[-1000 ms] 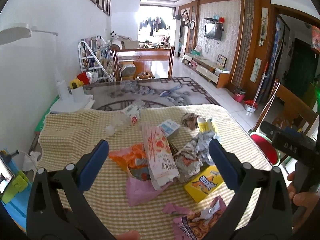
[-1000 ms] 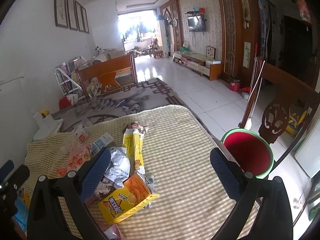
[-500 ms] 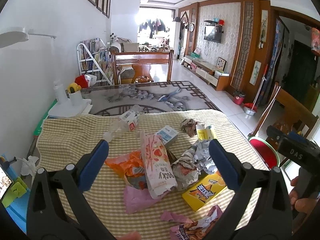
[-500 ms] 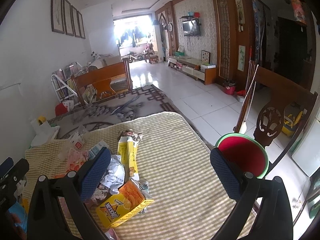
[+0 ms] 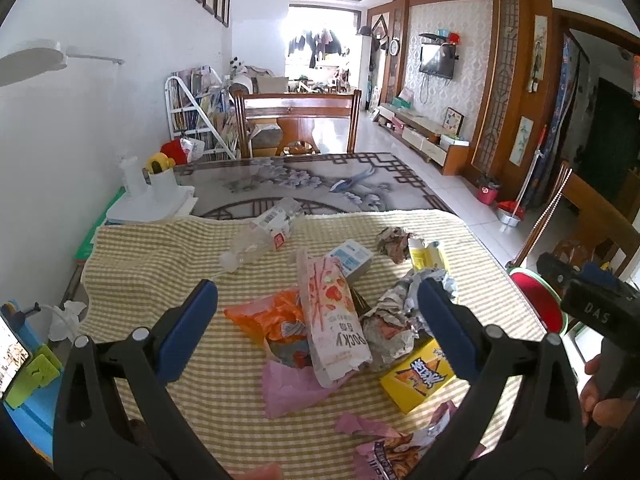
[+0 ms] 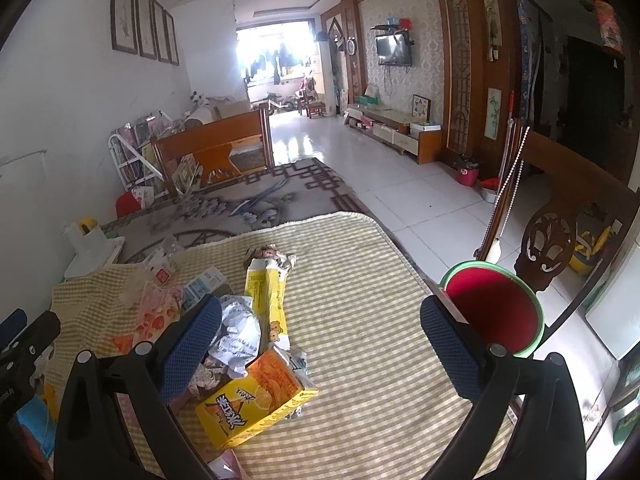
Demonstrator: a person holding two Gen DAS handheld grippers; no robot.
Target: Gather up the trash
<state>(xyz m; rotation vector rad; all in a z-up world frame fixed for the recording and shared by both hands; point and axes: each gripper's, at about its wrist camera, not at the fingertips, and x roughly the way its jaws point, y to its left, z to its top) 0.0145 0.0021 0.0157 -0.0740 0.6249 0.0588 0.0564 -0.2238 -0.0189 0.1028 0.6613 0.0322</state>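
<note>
A heap of trash lies on the checked tablecloth point(image 5: 152, 264): a pink Pocky packet point(image 5: 332, 316), an orange wrapper point(image 5: 264, 314), crumpled foil paper point(image 5: 394, 320), a yellow snack box point(image 5: 416, 376), a clear plastic bottle point(image 5: 264, 236) and a small blue carton point(image 5: 352, 258). My left gripper point(image 5: 318, 322) is open and empty, held above the heap. My right gripper point(image 6: 320, 344) is open and empty above the cloth, right of the yellow box point(image 6: 256, 396). A red bin with a green rim point(image 6: 494, 314) stands by the table's right edge.
A white lamp base point(image 5: 148, 196) and a phone on a stand point(image 5: 16, 356) sit at the table's left. Wooden chairs stand at the far end point(image 5: 296, 120) and at the right point(image 6: 560, 216). A grey patterned table top point(image 5: 304, 184) lies beyond the cloth.
Both grippers have drawn back and risen a little, so the heap sits farther off in both views. Both stay open and empty.
</note>
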